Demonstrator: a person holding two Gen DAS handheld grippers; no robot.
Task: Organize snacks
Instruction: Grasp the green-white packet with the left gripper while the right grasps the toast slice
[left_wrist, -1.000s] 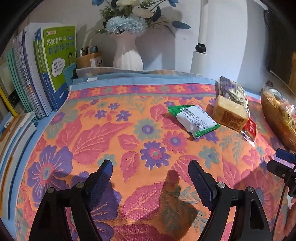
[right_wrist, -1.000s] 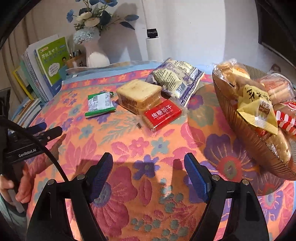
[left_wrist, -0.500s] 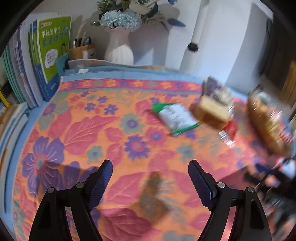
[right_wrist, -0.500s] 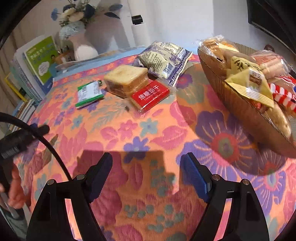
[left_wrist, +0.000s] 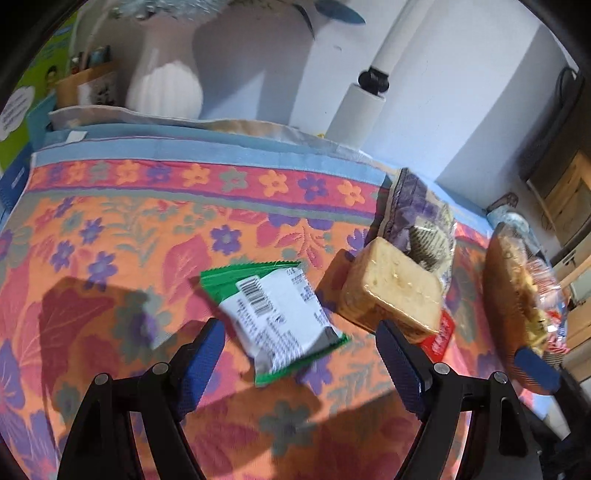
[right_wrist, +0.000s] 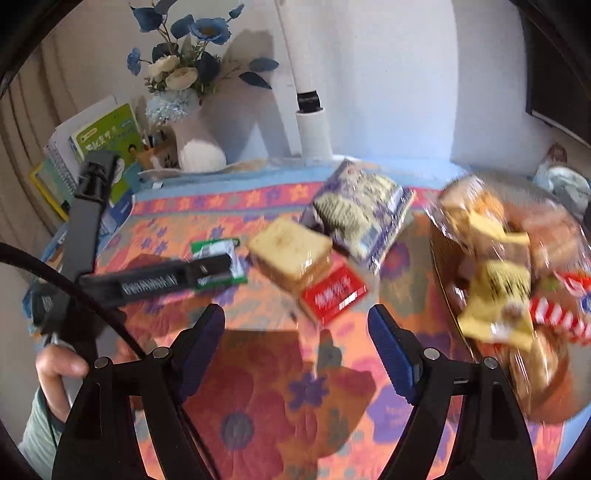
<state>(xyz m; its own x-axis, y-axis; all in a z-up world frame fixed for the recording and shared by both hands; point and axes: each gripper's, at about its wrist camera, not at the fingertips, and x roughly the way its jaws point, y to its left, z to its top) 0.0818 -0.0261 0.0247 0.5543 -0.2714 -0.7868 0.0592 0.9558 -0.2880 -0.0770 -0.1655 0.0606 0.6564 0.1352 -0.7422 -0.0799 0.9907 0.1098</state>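
**Insp A:** Floral cloth (left_wrist: 110, 229) covers the bench; white wall behind, vase (left_wrist: 166, 88) and books (right_wrist: 107, 144) at rear. Loose snacks mid-cloth: green-white packet (left_wrist: 277, 317), wrapped cake slice (left_wrist: 391, 288) lying on a red biscuit pack (right_wrist: 332, 291), purple bag (right_wrist: 362, 210) just behind. Basket (right_wrist: 448, 280) at right edge, already holding several snacks.

**Insp B:** Grippers?

**Insp A:** Left gripper (left_wrist: 299, 354) has jaws spread, nothing pinched; green-white packet sits just ahead, partly between the tips, no contact seen. Right gripper (right_wrist: 295, 336) also spread and empty, over bare cloth, near the red biscuit pack.

**Insp B:** Step in hand?

**Insp A:** Judged: left pickup of the green-white packet, then transfer to basket. Recs: packet lies skewed to the jaws, so roll wrist to square up w/ its short axis. Lower till tips straddle the body, not the crimped edge. Close gently; contents prob. crushable, film slippery.

**Insp B:** Risks?

**Insp A:** Snagging cloth under the tips. Both views blurred, so exact gap uncertain.
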